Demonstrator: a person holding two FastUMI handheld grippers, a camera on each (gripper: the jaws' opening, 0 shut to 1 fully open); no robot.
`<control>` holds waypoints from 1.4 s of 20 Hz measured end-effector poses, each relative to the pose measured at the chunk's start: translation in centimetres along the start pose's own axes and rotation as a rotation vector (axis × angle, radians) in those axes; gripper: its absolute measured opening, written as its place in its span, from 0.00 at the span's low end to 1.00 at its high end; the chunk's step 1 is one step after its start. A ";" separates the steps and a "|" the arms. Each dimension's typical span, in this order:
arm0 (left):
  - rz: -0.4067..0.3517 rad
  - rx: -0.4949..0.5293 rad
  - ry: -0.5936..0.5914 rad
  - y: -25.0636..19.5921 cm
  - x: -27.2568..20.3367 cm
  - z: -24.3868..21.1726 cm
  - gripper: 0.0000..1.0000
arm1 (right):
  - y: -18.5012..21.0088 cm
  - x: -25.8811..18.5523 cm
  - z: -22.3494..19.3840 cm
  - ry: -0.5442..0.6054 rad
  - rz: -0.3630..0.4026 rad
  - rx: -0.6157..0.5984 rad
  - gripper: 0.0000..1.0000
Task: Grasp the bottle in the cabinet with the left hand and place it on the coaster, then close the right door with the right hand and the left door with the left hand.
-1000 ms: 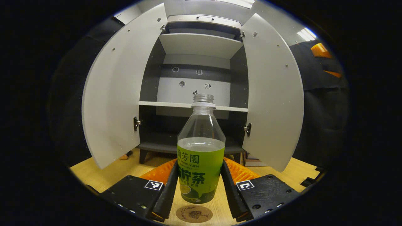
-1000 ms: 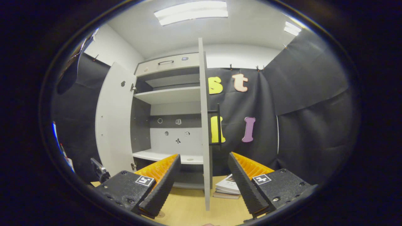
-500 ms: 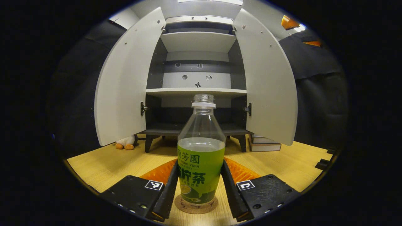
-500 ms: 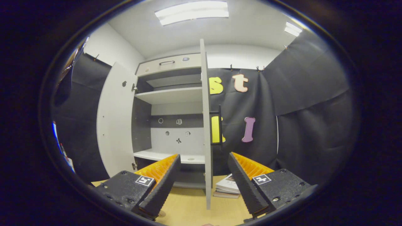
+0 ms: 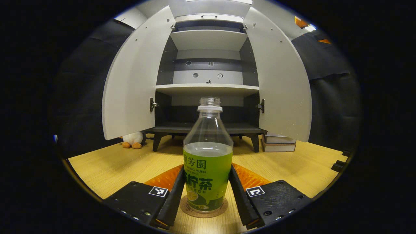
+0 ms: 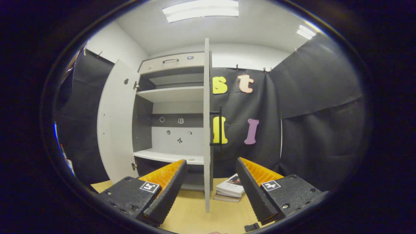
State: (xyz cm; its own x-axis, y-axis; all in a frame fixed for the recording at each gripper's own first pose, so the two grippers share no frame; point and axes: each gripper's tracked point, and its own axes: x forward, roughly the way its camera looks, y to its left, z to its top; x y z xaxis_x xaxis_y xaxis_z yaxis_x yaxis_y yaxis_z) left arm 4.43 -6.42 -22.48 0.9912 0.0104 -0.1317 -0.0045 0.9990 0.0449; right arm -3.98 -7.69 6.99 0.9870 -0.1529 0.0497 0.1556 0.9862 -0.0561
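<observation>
A clear bottle (image 5: pixel 208 162) with a green label and no cap stands upright on a round brown coaster (image 5: pixel 203 210) on the wooden table. My left gripper (image 5: pixel 208 198) is shut on the bottle, one finger pressing each side of the label. Behind it the grey cabinet (image 5: pixel 208 87) stands with both doors swung wide, left door (image 5: pixel 133 84) and right door (image 5: pixel 279 84). In the right gripper view my right gripper (image 6: pixel 208 191) is open and holds nothing; the right door (image 6: pixel 206 130) faces it edge-on, its dark handle (image 6: pixel 220 125) on the outer side.
A stack of books (image 5: pixel 279 143) lies on the table by the cabinet's right foot, seen too as the books (image 6: pixel 230 190). A small plush toy (image 5: pixel 132 139) sits by the left foot. The cabinet's shelves (image 5: pixel 208 88) are bare.
The left gripper has lowered the bottle from above the coaster until its base rests on it. The right gripper has shifted slightly, still facing the right door's edge.
</observation>
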 end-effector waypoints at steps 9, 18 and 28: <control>-0.017 -0.033 -0.020 0.5 -0.4 1.9 0.92 | 1.6 0.6 -0.4 0.012 0.041 0.004 0.99; -0.116 -0.135 -0.083 0.8 -3.6 11.8 0.95 | 3.3 2.3 -4.0 0.058 0.056 0.072 0.99; -0.194 -0.138 -0.055 1.7 -6.2 19.1 0.95 | 4.2 2.1 -7.6 0.056 0.023 0.093 0.99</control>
State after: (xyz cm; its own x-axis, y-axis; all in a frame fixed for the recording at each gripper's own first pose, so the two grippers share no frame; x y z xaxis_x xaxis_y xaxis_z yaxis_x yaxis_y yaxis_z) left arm 0.76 -5.62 -2.71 0.9810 -0.1809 -0.0700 0.1725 0.9786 -0.1124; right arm -0.96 -4.34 -0.69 0.9914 -0.1306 -0.0060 0.1307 0.9907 0.0367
